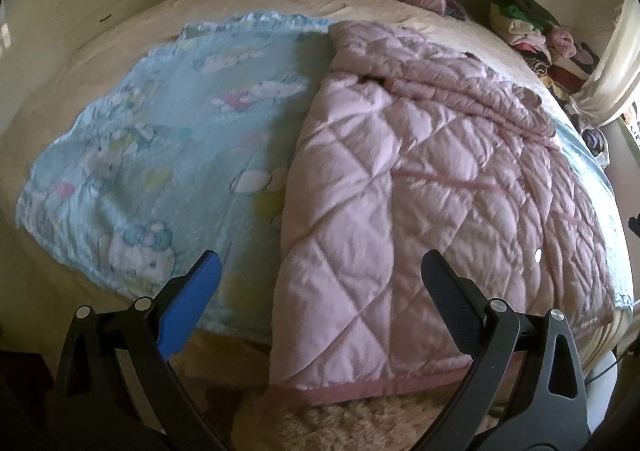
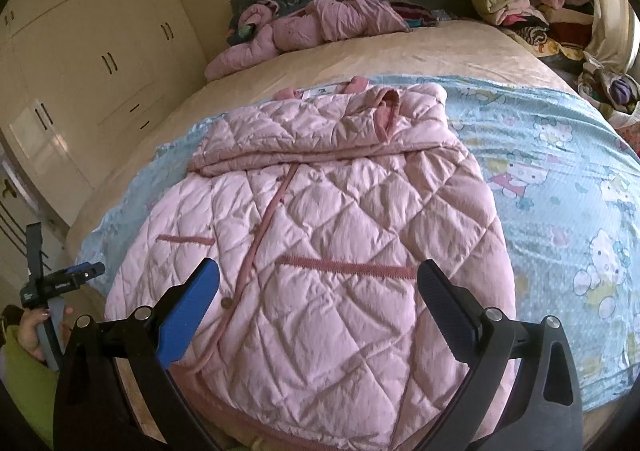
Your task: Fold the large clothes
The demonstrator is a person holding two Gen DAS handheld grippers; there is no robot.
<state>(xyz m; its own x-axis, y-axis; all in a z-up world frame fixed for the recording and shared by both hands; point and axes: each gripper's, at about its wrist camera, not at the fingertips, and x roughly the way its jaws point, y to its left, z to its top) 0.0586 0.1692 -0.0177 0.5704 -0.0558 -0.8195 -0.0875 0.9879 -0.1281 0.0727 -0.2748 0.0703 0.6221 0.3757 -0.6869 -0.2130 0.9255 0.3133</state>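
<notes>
Only my right view shows the jacket's (image 2: pixel 320 251) collar. Both hand-held grippers, left (image 1: pixel 320 279) and right (image 2: pixel 318 283), hover open above the jacket's hem.

One pink quilted coat (image 2: pixel 320 235) at centre. One blue cartoon blanket (image 2: pixel 560 179) at three o'clock. One second pink padded garment (image 2: pixel 316 25) at twelve. One heap of mixed clothes (image 2: pixel 528 7) at one o'clock. Two grippers: left gripper (image 1: pixel 320 279), right gripper (image 2: pixel 318 283).

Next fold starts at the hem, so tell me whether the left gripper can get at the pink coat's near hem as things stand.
Probably yes. The left gripper is open and empty above the pink quilted coat; its hem hangs uncovered at the bed's edge.
</notes>
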